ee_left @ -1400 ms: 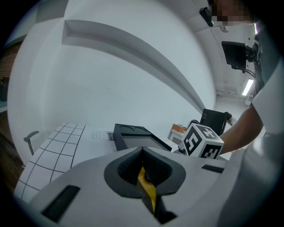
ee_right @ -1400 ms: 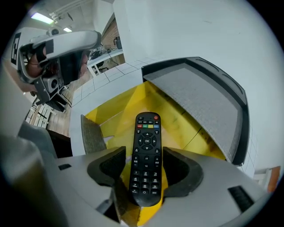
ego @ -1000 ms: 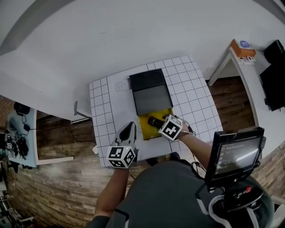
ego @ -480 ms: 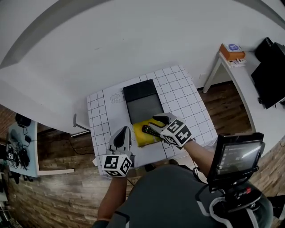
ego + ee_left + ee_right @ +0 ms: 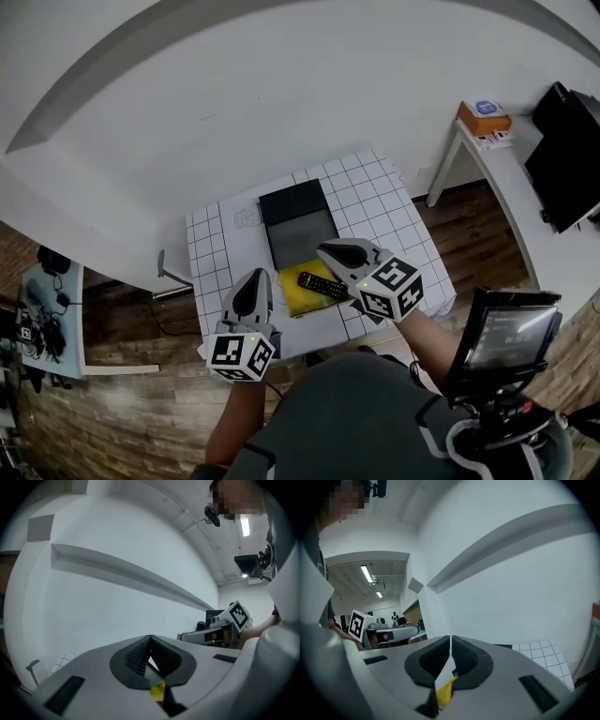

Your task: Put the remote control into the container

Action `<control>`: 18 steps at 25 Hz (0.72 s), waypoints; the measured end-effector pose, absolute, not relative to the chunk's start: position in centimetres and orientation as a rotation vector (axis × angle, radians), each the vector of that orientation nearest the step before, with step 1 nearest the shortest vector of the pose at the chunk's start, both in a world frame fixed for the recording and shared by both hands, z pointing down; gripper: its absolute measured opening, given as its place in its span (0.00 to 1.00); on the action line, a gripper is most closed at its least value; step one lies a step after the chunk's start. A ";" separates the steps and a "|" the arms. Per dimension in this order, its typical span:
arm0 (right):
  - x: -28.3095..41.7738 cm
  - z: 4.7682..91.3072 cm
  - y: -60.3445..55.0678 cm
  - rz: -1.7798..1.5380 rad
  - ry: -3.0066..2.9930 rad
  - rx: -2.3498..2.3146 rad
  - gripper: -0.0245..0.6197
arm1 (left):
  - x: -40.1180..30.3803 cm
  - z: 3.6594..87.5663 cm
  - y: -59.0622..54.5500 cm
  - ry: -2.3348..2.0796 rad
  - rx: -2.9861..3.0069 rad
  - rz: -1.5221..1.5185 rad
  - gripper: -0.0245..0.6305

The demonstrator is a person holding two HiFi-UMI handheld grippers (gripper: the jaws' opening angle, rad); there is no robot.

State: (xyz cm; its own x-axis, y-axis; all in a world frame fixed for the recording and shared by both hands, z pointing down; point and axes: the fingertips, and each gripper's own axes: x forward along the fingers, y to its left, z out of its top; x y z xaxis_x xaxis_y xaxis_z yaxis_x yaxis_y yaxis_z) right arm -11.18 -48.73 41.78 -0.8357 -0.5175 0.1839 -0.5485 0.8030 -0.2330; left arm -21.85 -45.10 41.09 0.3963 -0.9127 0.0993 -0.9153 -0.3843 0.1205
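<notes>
Black remote waits on yellow mat

Black remote control (image 5: 322, 286) lies on a yellow mat (image 5: 292, 299) on the gridded table (image 5: 375, 202), just near of the black container (image 5: 295, 204). Left gripper (image 5: 251, 281) and right gripper (image 5: 328, 250) flank it, both clenched on nothing.

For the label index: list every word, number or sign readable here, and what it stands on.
None reads as words or numbers.
Orange box: blue label, too small to read.
Table mat: faint printed outline, too small.
Remote control: button marks too small.
Marker cubes: square black-and-white patterns, no letters.
</notes>
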 end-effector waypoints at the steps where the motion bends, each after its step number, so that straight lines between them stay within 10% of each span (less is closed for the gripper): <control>1: -11.0 41.3 -48.7 0.411 -2.888 0.869 0.08 | -21.9 40.8 -45.1 -1.655 2.492 0.028 0.05; 18: -8.8 37.0 -48.1 0.349 -2.993 1.016 0.06 | -21.7 38.2 -44.8 -1.716 2.503 -0.002 0.05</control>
